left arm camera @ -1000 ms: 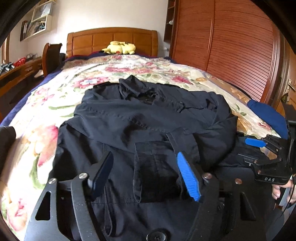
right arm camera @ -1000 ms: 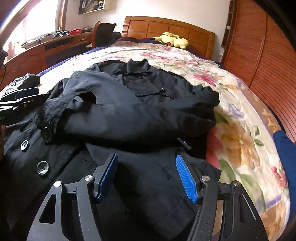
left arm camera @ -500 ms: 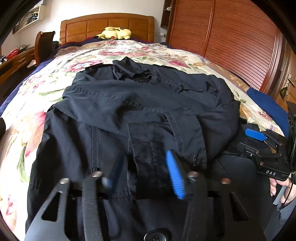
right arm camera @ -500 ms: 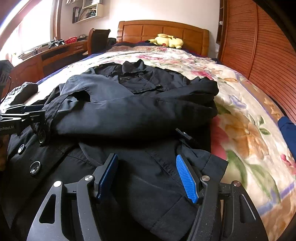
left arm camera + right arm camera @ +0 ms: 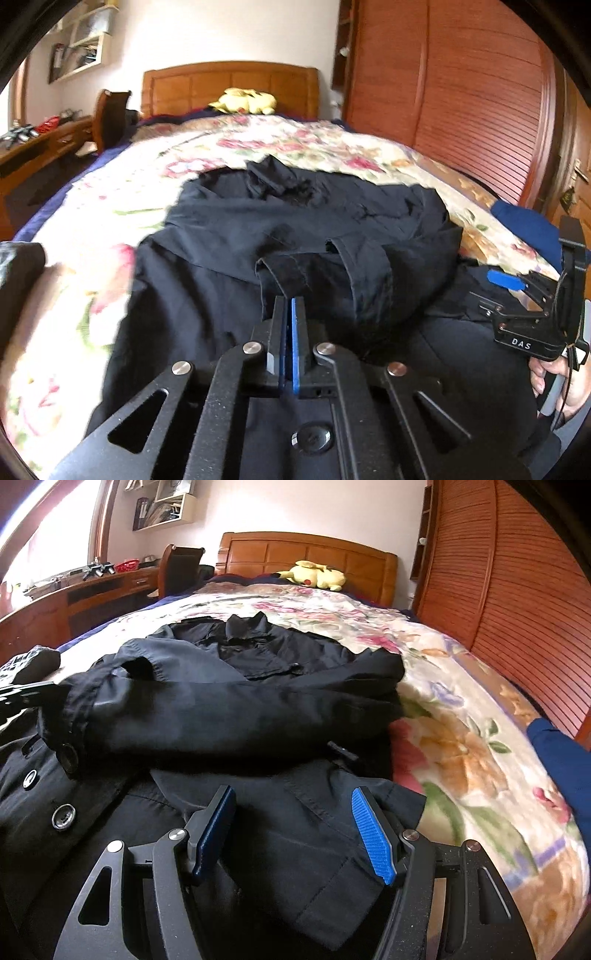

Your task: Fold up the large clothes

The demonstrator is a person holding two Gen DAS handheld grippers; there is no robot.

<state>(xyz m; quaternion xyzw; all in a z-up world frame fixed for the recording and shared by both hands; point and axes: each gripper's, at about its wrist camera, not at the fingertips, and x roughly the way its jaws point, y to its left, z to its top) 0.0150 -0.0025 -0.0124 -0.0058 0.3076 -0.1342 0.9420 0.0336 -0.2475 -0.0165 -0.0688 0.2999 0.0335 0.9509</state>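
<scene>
Nearest the left camera, the left tongs (image 5: 289, 306) were fully closed, pads together, their tips at a strap of the large black button-front cotton coat (image 5: 295, 236); whether any cloth was pinched could not be told. At the near right, the right tongs (image 5: 293, 808) stood wide apart over the coat's hem, gripping nothing. Beyond them the coat lay spread on the floral-quilted bed (image 5: 461, 716), sleeves folded across its body. Farthest off, a yellow plush toy (image 5: 314, 575) rested against the wooden headboard (image 5: 306, 552).
</scene>
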